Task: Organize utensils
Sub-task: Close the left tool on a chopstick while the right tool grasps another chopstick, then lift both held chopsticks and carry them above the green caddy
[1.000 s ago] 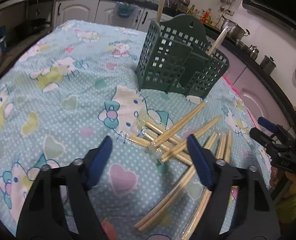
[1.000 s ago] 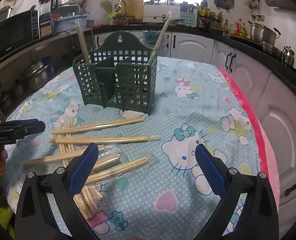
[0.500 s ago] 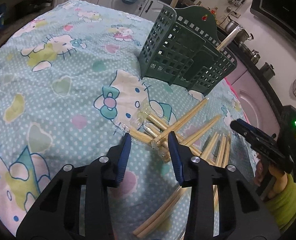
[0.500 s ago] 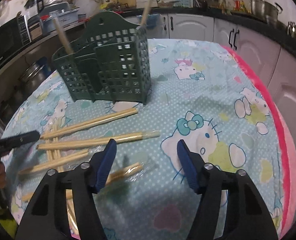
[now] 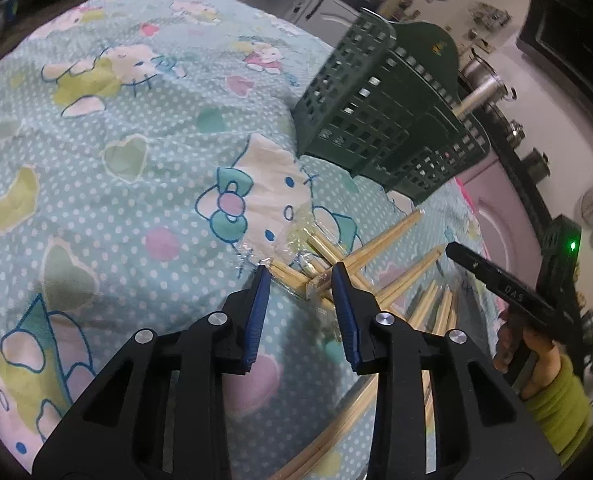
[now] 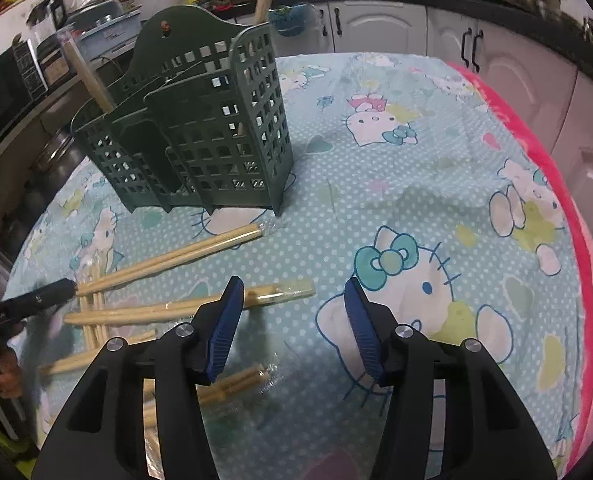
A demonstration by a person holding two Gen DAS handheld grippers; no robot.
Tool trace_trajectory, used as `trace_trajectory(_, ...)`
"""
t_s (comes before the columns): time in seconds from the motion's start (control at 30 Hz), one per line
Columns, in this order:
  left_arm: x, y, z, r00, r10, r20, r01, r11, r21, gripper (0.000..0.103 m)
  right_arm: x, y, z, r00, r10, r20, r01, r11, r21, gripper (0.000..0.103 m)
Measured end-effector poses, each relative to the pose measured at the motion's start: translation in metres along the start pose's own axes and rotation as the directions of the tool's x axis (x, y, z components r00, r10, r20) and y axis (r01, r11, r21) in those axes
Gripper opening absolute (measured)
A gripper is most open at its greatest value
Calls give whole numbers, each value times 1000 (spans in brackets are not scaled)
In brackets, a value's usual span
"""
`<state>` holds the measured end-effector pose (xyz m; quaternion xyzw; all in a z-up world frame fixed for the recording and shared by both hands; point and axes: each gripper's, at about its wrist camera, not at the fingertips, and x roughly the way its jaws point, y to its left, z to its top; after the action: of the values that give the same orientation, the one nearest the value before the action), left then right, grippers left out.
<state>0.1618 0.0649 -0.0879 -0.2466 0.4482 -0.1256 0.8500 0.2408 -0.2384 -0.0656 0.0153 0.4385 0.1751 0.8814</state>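
Your left tongs (image 5: 301,270) and right tongs (image 6: 293,283) are closing, both empty; straddle one plastic-wrapped bamboo chopstick pair (image 5: 320,280) near the dark green slotted plastic caddy (image 5: 380,120) before pinching.

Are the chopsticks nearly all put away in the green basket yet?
Not yet. Two wrapped sticks already stand in the green basket. Nothing is held: the left gripper is closing just above the chopstick pile, and the right gripper is closing beside one wrapped pair, with only cloth between its jaws. The rest of the chopsticks are left on the tablecloth.
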Motion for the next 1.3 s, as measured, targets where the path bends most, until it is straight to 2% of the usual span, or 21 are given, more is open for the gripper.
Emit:
trace_trajectory(0.13,-6,4,3,1000,14,10,-13,999,-32,27,6,-2,4,1000,7,-30,-6,999,33,50)
trace_trajectory(0.2,-9,6,4,999,47,21,-46,998,-38,32,11,-3,4,999,11,-42,-9,999,47,48)
trace_trajectory(0.27,-11,9,6,997,78,26,-77,996,-43,32,14,-4,3,999,26,-48,-22,998,64,46)
trace_trajectory(0.4,-3,7,9,993,116,17,-115,993,-34,32,16,-5,2,999,39,-33,-37,997,68,31)
trace_trajectory(0.53,2,-1,7,986,163,44,-164,986,28,31,14,-3,0,999,29,-17,-28,998,54,24)
trace_trajectory(0.63,4,-5,6,980,192,60,-195,979,56,28,14,1,-3,1000,2,-1,-2,1000,20,15)
trace_trajectory(0.7,5,-5,5,974,217,70,-222,972,73,20,13,5,-6,1000,-25,11,25,1000,-12,12)
trace_trajectory(0.8,4,-3,5,972,223,75,-228,971,73,12,11,6,-8,999,-37,19,38,999,-29,3)
trace_trajectory(1.0,-1,9,6,983,167,73,-171,984,49,5,-2,2,-7,999,-7,48,9,999,-33,3)
trace_trajectory(1.1,-3,11,7,989,131,74,-135,990,46,3,-5,3,-5,1000,2,10,-2,998,-65,3)
trace_trajectory(1.23,-6,10,8,992,97,81,-101,994,48,1,-13,3,-11,1000,31,-3,-31,999,-14,3)
trace_trajectory(1.27,-7,10,8,993,90,83,-94,994,47,1,-14,4,-12,999,40,-8,-40,999,2,9)
trace_trajectory(1.3,-8,10,8,993,84,84,-88,995,47,1,-12,3,-13,998,57,-23,-56,998,31,19)
